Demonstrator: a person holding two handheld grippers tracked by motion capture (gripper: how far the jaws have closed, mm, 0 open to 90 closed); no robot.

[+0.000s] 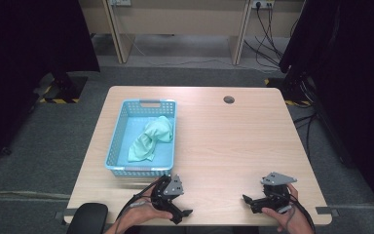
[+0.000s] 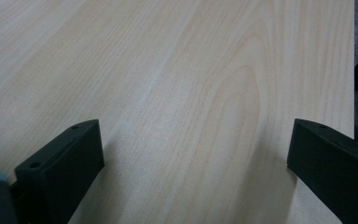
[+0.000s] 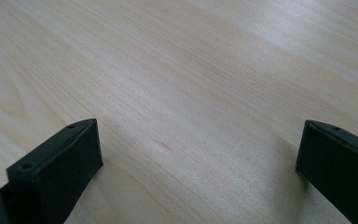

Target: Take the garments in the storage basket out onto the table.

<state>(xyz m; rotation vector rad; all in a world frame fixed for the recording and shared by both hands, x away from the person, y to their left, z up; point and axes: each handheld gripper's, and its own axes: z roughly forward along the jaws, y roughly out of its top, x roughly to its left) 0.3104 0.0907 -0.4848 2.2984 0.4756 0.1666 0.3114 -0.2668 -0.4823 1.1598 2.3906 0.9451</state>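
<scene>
The blue basket [image 1: 119, 127] sat on the left half of the table [image 1: 233, 146], its long axis running from the near edge toward the far edge, and its near short wall stood close to the near edge. A handle slot showed in its far wall. Inside lay the green cloth [image 1: 151, 139], crumpled and stretched slantwise, one bunched end up toward the basket's far right corner and the flatter end down toward the middle of the basket floor. It lay against the right wall at its upper end.

The left gripper [image 1: 187, 213] rested low by the near edge, just in front of the basket's near right corner, held by the left hand [image 1: 141, 217], and its jaws pointed to the right along the near edge, away from the basket. In the left gripper view the left gripper [image 2: 196, 154] had its jaws set wide apart with bare wood between them and nothing gripped.

The right gripper [image 1: 247, 200] lay by the near edge toward the right corner, held by the right hand [image 1: 292, 217], and its jaws pointed left, toward the other gripper. In the right gripper view the right gripper [image 3: 200, 149] also had its jaws spread wide over bare wood grain. The cloth and basket were well apart from both pairs of jaws. A small dark round hole [image 1: 229, 99] sat near the far edge.
</scene>
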